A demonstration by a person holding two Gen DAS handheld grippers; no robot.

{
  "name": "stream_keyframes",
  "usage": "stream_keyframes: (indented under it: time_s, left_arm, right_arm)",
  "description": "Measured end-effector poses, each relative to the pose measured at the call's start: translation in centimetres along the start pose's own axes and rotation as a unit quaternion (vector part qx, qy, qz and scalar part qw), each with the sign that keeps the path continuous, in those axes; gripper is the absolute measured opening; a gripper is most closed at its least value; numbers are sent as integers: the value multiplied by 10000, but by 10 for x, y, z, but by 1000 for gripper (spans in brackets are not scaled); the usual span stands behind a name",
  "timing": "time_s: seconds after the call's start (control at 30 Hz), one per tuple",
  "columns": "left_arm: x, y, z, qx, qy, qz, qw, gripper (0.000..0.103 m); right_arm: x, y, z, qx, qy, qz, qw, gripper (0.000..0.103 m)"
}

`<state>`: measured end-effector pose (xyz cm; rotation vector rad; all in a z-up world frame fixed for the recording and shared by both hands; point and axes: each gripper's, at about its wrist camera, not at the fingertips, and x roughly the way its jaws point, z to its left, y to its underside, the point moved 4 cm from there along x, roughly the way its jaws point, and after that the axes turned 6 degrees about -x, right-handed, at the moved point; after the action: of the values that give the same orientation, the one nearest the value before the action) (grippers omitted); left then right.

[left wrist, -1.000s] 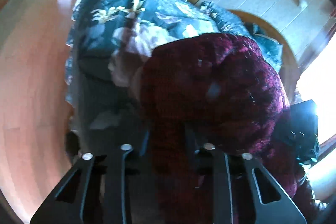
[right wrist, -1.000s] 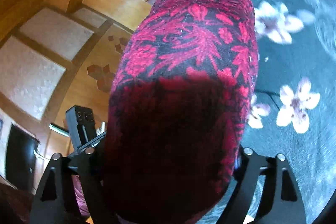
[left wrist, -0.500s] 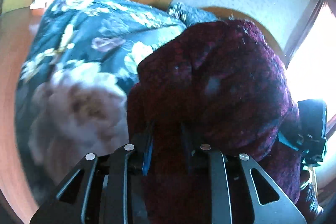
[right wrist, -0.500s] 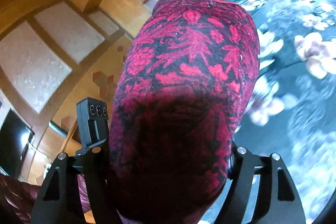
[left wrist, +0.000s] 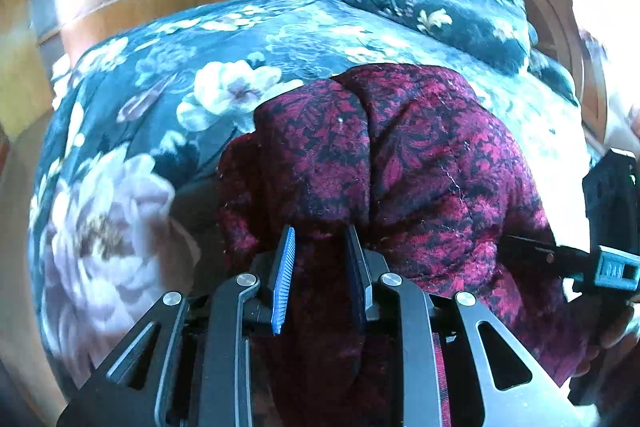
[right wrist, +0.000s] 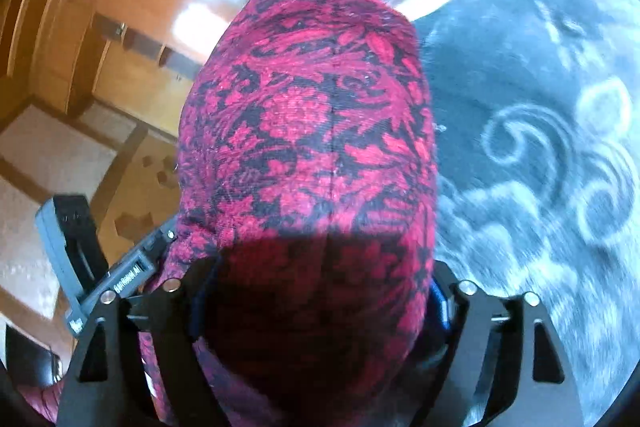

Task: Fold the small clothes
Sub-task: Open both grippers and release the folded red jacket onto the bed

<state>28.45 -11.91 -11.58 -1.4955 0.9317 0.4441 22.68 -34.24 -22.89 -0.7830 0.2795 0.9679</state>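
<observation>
Left jaws clamp red garment [left wrist: 400, 155] fold | right jaws opening, garment bunched between | above floral bedspread [left wrist: 132, 131]

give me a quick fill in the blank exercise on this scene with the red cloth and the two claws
1. The garment that both claws hold is patterned in black and ____.
2. The bedspread beneath it is printed with ____.
3. The left claw has a fold of the garment ____ its pads.
4. In the left wrist view, the right claw shows at the ____ edge of the picture.

Missing words: red; flowers; between; right
</observation>
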Motion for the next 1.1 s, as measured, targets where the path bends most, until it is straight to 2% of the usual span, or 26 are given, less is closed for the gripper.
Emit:
stream_keyframes:
  time_s: [0.03, 0.07, 0.1, 0.17, 0.2, 0.23, 0.3, 0.33, 0.37, 0.4, 0.47, 0.57, 0.63, 0.73, 0.8, 0.97, 1.03, 1.1]
  left_arm:
    - [-4, -1, 3, -83, -17, -10, 10000, 25]
    - [-6, -1, 4, -125, -82, -28, 9999, 29]
    - [-8, -2, 4, -146, -140, -47, 9998, 33]
    - [-11, -1, 6, -246, -185, -66, 9995, 33]
    - [-12, -1, 6, -303, -191, -73, 9993, 33]
    - [-13, 0, 7, -382, -212, -87, 9990, 33]
    - [-14, 4, 9, -533, -264, -113, 9982, 33]
    - [-15, 4, 8, -565, -288, -124, 9979, 33]
    - [-15, 5, 8, -568, -347, -134, 9977, 36]
    - [-16, 6, 7, -549, -424, -149, 9975, 42]
    - [-11, 5, 11, -491, -591, -134, 9970, 45]
    - [4, -2, 23, -580, -666, 6, 9961, 54]
    - [11, -8, 27, -688, -638, 118, 9955, 54]
    - [5, -6, 26, -701, -652, 92, 9954, 54]
    - [-3, -1, 25, -708, -643, 31, 9954, 54]
    - [-29, 10, 25, -856, -642, -161, 9941, 54]
    - [-40, 13, 27, -959, -593, -204, 9934, 59]
    - [-52, 15, 29, -988, -608, -334, 9927, 65]
  right_arm:
    - [-3, -1, 3, -67, 124, 0, 9999, 94]
    - [-5, 1, 11, -177, 353, 6, 9992, 98]
    - [-13, -3, 18, -362, 631, 50, 9973, 98]
    - [-25, -13, 40, -714, 1104, -68, 9913, 98]
    - [-38, -18, 54, -1046, 1552, -250, 9820, 97]
    - [-46, -22, 66, -1254, 1724, -383, 9763, 94]
    - [-54, -26, 92, -1627, 1809, -554, 9684, 85]
    - [-52, -29, 108, -1898, 1957, -595, 9603, 79]
    - [-45, -32, 118, -2021, 2071, -622, 9552, 71]
    - [-37, -36, 127, -2131, 2119, -584, 9520, 68]
    - [-8, -37, 140, -2290, 2231, -357, 9469, 59]
    - [38, -45, 130, -2416, 2732, 6, 9311, 60]
    - [68, -53, 123, -2458, 3144, 111, 9169, 61]
    - [82, -48, 111, -2653, 3562, 64, 8959, 62]
    - [80, -46, 110, -2677, 3645, 17, 8919, 63]
    - [64, -37, 120, -2674, 3657, -154, 8913, 63]
    - [60, -34, 123, -2706, 3725, -193, 8875, 64]
    - [52, -36, 127, -2549, 3676, -261, 8940, 66]
